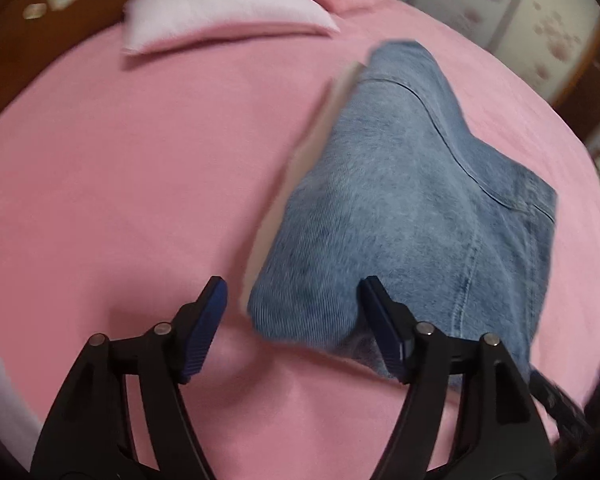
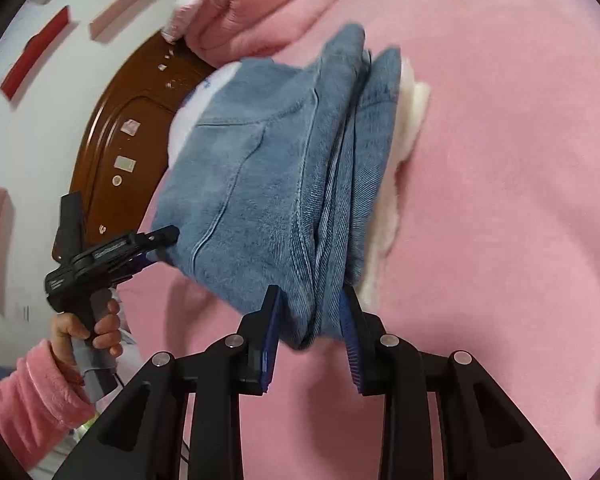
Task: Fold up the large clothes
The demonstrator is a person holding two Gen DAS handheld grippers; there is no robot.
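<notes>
Left gripper (image 1: 294, 300) is seen with jaws spread, folded denim garment (image 1: 400, 208) between them but not pinched; garment is laid on the pink bed cover (image 1: 120, 180), long axis running away toward the pillow (image 1: 220, 12); right gripper (image 2: 312, 320) is clamped on the layered near edge; stack is judged likely to slide apart if dragged one-sided

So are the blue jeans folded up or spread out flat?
Folded up. The jeans form a thick bundle with stacked denim layers showing along one edge, and the right claw pinches that stack.
</notes>
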